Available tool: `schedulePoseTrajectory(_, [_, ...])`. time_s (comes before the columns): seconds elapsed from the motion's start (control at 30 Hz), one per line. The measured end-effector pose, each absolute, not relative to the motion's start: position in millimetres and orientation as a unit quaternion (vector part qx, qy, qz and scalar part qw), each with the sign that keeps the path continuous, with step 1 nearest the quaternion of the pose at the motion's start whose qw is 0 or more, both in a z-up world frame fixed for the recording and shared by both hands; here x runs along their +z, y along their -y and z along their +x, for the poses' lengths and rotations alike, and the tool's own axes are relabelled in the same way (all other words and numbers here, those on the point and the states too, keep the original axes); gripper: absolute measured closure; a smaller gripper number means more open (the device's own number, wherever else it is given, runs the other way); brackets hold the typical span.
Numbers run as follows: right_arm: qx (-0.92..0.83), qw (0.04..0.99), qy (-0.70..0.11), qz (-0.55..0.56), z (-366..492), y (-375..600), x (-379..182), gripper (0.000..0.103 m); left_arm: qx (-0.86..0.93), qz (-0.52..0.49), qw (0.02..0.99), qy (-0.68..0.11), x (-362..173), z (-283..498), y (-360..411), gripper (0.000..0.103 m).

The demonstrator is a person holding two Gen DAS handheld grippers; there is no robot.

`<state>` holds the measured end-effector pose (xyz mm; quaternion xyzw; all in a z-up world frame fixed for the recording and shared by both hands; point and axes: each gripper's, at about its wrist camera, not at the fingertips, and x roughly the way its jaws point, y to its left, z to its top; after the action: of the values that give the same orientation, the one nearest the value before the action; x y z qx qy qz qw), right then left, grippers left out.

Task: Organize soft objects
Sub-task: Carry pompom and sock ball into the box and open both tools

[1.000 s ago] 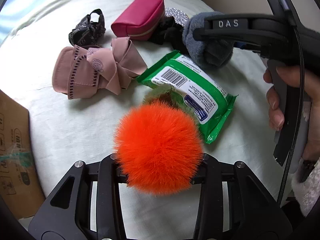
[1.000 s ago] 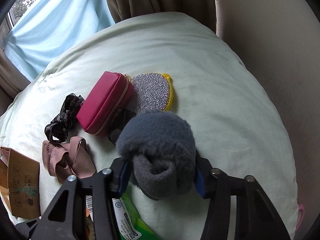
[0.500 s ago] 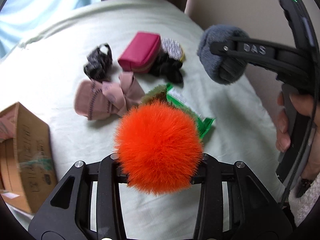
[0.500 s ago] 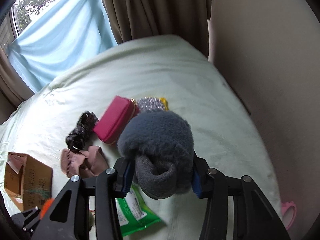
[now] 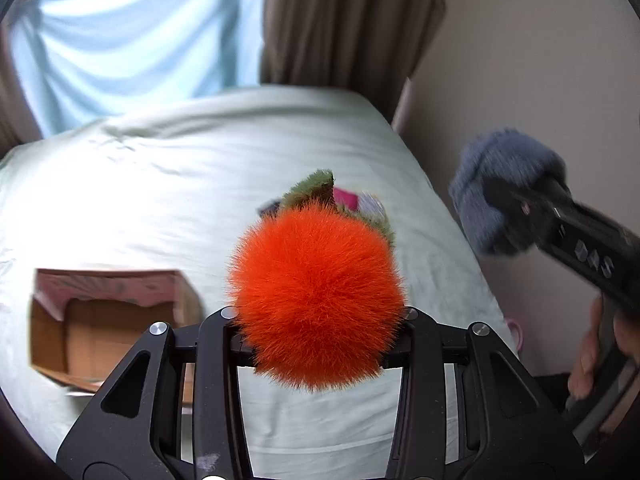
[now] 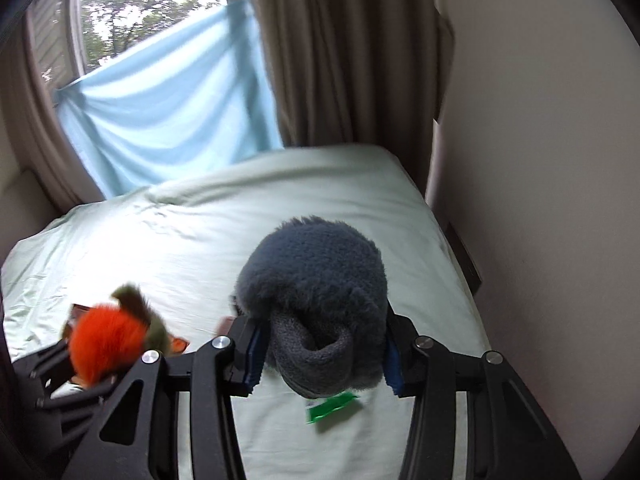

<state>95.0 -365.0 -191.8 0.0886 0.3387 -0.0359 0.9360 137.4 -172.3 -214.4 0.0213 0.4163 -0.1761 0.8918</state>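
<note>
A: We log both hands loaded. The left gripper (image 5: pixel 318 314) has its fingers closed on the orange pompom (image 5: pixel 318 296), a green tuft showing at its far side. The right gripper (image 6: pixel 320 354) has its fingers closed on the grey slipper (image 6: pixel 316 300), its open end facing back toward the camera.

B: Where do the two things sit over the bed (image 5: pixel 160 184)?

A: Both are held in the air above the sheet, touching nothing. The slipper hangs off the bed's right edge, against the wall, in the left view (image 5: pixel 508 192).

B: And the cardboard box (image 5: pixel 108 320)?

A: Open, lying near the bed's left edge, below and to the left of the pompom. We judge it the likely drop place.

B: So which hand is nearer?

A: The left, clearly; the box lies just left of its fingers. The right hand is well apart from it, across the bed. We cannot make out the box in the right view.

B: The slipper's long axis?

A: Roughly along the fingers, toe away from us.

B: Leftovers?

A: A green packet (image 6: pixel 330 406) under the slipper.
</note>
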Motion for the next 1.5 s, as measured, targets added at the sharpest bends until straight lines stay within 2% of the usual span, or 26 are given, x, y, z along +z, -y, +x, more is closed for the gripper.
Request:
schedulePoseTrajectory(0.3, [0.014,0.944,-0.317,0.095,65.7,256.3,-128.4,0.059,-0.118,-0.001,0.913,-0.39,-146.5,128.8,46.4,0.068])
schedulePoseTrajectory(0.57, [0.05,0.94,-0.322,0.096,72.5,152.5,-122.1,0.059,-0.087,0.008,0.91,-0.406,-141.4,131.7,-63.6,0.068])
schedulePoseTrajectory(0.8, [0.052,0.926,-0.364,0.085,100.2,81.7,-148.4,0.059,-0.073,0.003,0.89,-0.449,-179.6,154.3,-133.0,0.068])
schedulePoseTrajectory(1.1, [0.041,0.886,-0.452,0.093,143.4,26.4,-210.2,0.059,-0.065,0.009,0.849,-0.525,-251.0,197.9,-176.0,0.068])
schedulePoseTrajectory(1.5, [0.022,0.815,-0.56,0.146,210.9,25.8,-299.5,0.059,-0.083,0.022,0.782,-0.617,-340.6,254.9,-161.0,0.068])
